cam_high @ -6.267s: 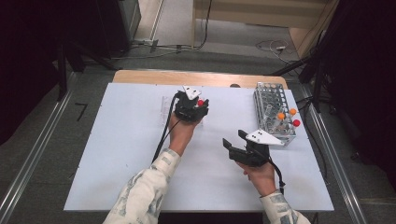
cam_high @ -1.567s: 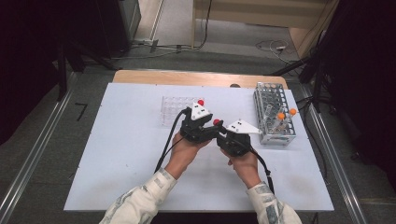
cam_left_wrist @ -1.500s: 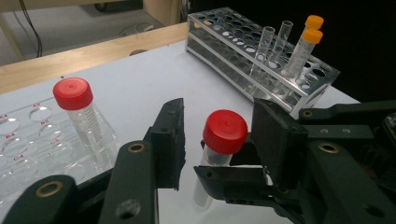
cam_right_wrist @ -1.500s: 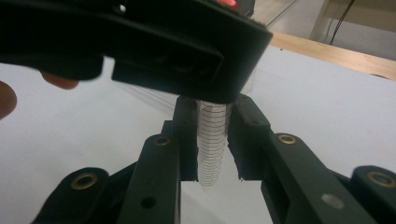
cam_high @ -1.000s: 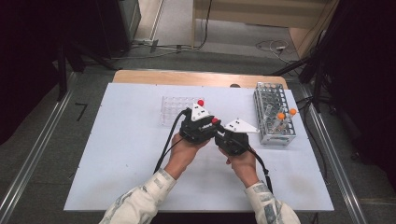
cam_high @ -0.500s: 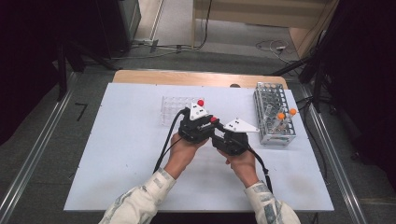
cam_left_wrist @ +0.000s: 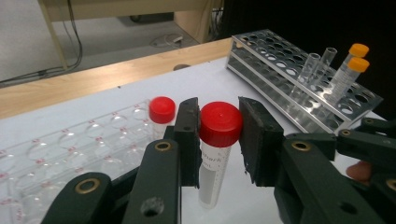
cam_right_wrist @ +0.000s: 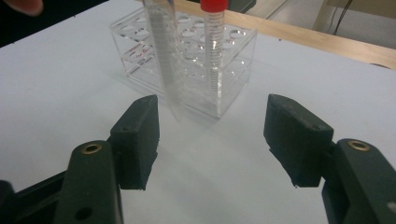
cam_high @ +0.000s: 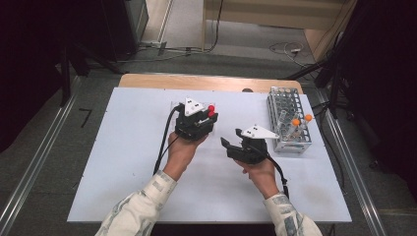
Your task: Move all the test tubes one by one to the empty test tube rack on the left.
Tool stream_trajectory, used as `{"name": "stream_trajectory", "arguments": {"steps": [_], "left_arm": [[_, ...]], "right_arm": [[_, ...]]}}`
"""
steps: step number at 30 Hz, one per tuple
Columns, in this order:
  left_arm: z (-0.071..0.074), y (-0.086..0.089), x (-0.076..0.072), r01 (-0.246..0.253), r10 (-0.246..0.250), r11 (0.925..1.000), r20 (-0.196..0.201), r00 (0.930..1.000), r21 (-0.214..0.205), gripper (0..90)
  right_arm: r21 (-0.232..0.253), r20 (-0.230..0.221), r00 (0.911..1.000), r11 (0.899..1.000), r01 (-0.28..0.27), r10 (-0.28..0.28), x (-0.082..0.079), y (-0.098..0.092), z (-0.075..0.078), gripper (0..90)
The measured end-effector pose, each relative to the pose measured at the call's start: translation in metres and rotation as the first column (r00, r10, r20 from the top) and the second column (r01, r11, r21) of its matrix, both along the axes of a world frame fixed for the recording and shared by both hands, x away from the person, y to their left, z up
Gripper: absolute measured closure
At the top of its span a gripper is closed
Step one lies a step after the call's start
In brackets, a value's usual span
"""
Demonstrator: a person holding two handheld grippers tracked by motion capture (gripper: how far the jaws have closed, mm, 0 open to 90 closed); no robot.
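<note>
My left gripper (cam_high: 208, 118) is shut on a red-capped tube (cam_left_wrist: 220, 123), held upright just above the table beside a clear plastic rack (cam_left_wrist: 70, 154). A second red-capped tube (cam_left_wrist: 162, 110) stands in that rack. In the right gripper view the held tube (cam_right_wrist: 161, 56) hangs in front of the clear rack (cam_right_wrist: 187, 60), next to the racked tube (cam_right_wrist: 213, 46). My right gripper (cam_high: 230, 138) sits to the right of the left one; its jaws have just been opening and nothing is between them (cam_right_wrist: 212, 135).
A metal rack (cam_high: 290, 120) stands at the table's right side with two orange-capped tubes (cam_left_wrist: 358, 50) and uncapped clear tubes (cam_left_wrist: 312, 67) in it. The white table (cam_high: 123, 162) has bare room at left and front. A wooden strip (cam_high: 147, 81) runs along the far edge.
The right gripper's jaws opened and let go of the red-capped tube. The left gripper moved away from it, up and to the left in the picture, with the tube.
</note>
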State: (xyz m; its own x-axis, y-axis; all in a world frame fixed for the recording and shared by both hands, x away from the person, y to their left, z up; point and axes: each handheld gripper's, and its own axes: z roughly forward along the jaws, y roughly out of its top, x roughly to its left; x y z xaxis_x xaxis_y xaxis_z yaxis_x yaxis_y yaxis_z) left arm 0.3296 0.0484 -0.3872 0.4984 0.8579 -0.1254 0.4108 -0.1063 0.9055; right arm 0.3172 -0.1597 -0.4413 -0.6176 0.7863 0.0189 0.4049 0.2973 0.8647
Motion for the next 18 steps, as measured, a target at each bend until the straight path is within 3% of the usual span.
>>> {"name": "stream_trajectory", "arguments": {"steps": [18], "left_arm": [[0.024, 0.018, 0.015, -0.074, 0.074, 0.9972, 0.038, 0.9966, 0.011, 70.1]], "right_arm": [[-0.006, -0.029, 0.9980, 0.998, 0.056, -0.056, 0.000, -0.016, -0.004, 17.5]]}}
